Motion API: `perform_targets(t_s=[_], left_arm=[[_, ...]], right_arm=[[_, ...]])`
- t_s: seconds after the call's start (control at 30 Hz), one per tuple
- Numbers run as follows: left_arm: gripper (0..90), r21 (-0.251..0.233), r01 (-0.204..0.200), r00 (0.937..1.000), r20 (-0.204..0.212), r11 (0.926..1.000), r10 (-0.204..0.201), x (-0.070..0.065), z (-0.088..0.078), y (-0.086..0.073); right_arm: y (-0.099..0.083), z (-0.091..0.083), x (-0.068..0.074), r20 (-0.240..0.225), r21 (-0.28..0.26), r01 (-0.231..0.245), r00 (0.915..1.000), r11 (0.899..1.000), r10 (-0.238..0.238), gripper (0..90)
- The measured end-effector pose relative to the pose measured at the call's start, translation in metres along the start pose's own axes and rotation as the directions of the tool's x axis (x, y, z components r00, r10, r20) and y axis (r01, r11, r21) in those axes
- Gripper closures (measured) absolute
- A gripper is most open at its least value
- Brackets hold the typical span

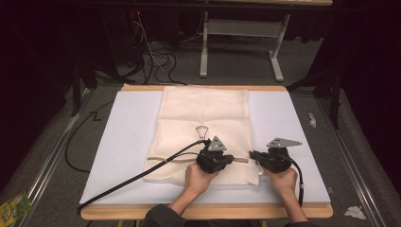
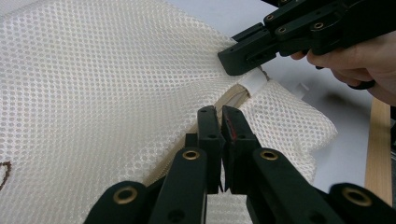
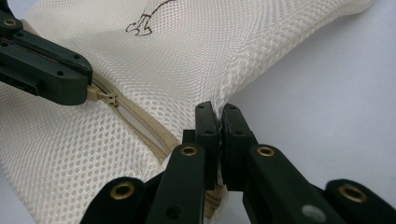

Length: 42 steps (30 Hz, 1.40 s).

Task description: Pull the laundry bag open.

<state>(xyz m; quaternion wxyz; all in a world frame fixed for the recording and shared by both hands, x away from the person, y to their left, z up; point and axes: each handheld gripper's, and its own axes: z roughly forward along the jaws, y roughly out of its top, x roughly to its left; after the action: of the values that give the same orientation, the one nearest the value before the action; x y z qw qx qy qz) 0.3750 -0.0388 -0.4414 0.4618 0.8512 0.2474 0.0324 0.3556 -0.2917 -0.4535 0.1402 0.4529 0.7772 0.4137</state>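
High view: a white foam-covered wooden table [image 1: 118,142] is bearing a cream mesh laundry bag [image 1: 203,118] lying flat at its centre, its beige zipper [image 3: 140,123] running left to right along the near part. The left gripper [image 1: 230,158] is clamping the zipper pull [image 3: 95,94]; the right gripper [image 1: 252,154] is pinching the bag's right end beside the zipper.
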Motion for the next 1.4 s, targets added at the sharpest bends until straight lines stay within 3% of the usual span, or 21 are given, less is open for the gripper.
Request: perform_targets(t_s=[0.87, 1.4], left_arm=[[87.1, -0.017, 0.005, 0.9998, -0.020, 0.9998, -0.005, 0.006, -0.014, -0.003], [87.1, -0.033, 0.019, 0.9998, -0.010, 0.9993, -0.020, 0.008, -0.019, -0.005]], right_arm=[[0.000, 0.000, 0.000, 0.008, 0.004, 0.007, 0.9999, 1.000, -0.007, 88.5], [0.000, 0.001, 0.000, 0.004, 0.001, 0.001, 1.0000, 1.000, -0.001, 88.4]])
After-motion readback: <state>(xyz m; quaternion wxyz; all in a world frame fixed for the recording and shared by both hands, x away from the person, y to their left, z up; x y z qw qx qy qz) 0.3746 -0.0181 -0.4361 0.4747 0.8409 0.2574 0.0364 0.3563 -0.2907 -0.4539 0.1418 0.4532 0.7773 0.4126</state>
